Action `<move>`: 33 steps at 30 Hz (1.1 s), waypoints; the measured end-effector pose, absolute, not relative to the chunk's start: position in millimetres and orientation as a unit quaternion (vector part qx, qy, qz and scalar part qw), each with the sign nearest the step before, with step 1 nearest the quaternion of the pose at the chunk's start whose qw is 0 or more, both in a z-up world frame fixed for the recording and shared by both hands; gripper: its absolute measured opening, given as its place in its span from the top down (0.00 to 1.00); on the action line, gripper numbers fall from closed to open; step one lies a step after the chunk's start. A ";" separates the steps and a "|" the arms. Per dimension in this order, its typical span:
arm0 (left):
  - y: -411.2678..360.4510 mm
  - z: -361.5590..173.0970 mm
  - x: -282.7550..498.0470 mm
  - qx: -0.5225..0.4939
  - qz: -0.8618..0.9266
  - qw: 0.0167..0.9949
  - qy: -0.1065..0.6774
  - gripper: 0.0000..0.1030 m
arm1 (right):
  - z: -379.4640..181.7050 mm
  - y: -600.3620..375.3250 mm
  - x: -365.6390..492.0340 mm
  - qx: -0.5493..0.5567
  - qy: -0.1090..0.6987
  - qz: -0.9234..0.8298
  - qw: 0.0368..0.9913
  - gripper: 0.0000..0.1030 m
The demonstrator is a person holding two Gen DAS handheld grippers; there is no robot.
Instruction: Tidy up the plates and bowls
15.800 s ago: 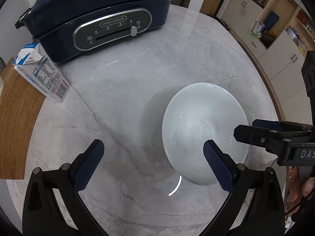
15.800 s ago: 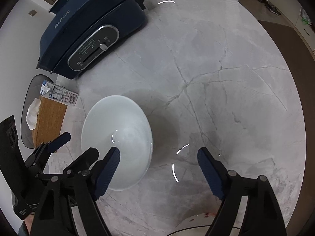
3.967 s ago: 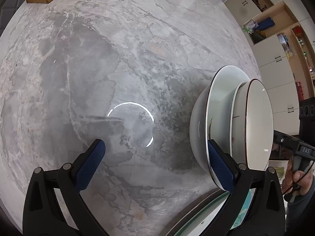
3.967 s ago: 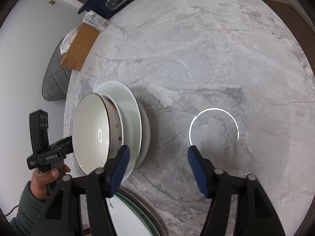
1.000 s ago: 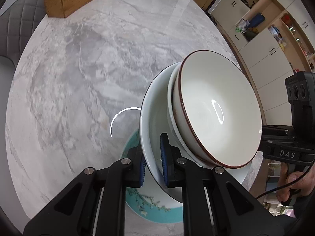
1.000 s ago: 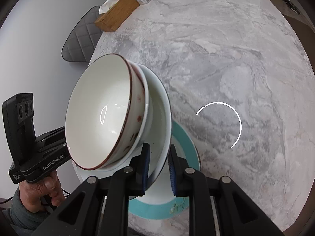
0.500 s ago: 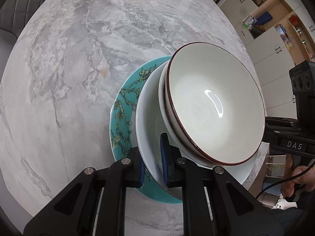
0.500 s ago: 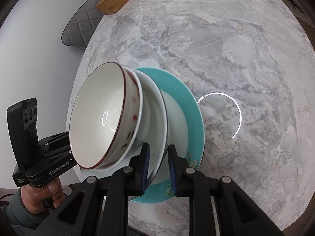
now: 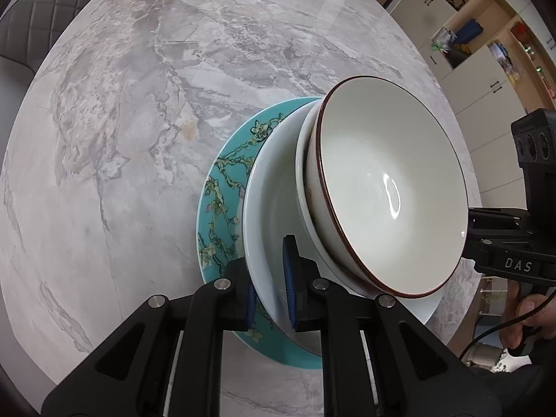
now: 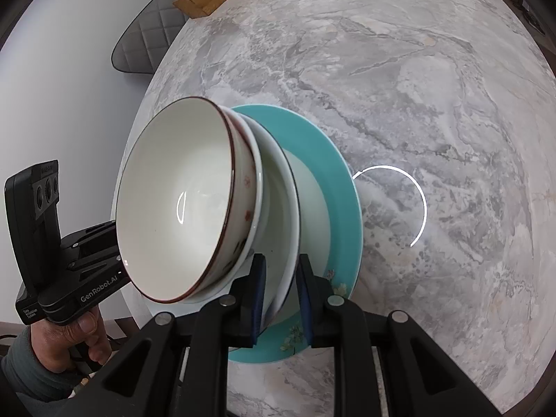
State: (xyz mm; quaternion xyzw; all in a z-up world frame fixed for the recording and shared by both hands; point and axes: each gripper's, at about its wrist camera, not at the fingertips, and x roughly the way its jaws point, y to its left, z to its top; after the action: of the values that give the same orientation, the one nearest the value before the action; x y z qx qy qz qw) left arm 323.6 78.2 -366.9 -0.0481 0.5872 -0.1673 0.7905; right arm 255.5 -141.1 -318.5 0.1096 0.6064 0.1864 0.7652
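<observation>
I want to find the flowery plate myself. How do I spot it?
Look on the grey marble table, at the stack of dishes near its edge. The teal plate lies at the very bottom, under the wide white bowl and the red-rimmed bowl. It alone is coloured, with branches and blossoms painted on it.

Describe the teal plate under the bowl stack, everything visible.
The teal plate is a glossy, ceramic-looking round dish with a branch-and-blossom pattern on its rim and a pale centre. It lies flat on the marble table, near the edge, below the white bowl that both grippers pinch; whether that bowl rests on it cannot be told.
</observation>
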 end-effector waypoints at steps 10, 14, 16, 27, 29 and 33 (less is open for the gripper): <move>84.1 -361.9 311.9 -0.081 -0.132 0.805 0.573 0.79 | -316.4 -144.1 248.4 0.120 0.606 0.189 0.763 0.66; 94.2 -350.3 298.1 -0.102 -0.111 0.814 0.561 0.55 | -310.6 -154.3 240.0 0.137 0.599 0.191 0.765 0.51; 101.7 -344.1 289.6 -0.101 -0.092 0.819 0.557 0.30 | -301.1 -159.8 232.7 0.144 0.588 0.191 0.773 0.45; 121.5 -279.5 225.0 -0.076 -0.107 0.861 0.492 0.00 | -235.9 -175.5 167.9 0.145 0.506 0.146 0.838 0.00; 118.9 -264.9 206.8 -0.059 -0.115 0.872 0.473 0.00 | -223.7 -170.5 151.2 0.137 0.488 0.128 0.853 0.00; 118.1 -239.6 170.3 -0.043 -0.108 0.885 0.450 0.00 | -195.8 -151.8 114.2 0.104 0.448 0.103 0.882 0.00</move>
State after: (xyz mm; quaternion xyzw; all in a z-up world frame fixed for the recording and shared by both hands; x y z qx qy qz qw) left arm 170.3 118.1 -239.6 -0.0429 0.4502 -0.1081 0.8853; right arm 114.2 -151.8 -195.8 0.1041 0.4478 0.1032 0.8820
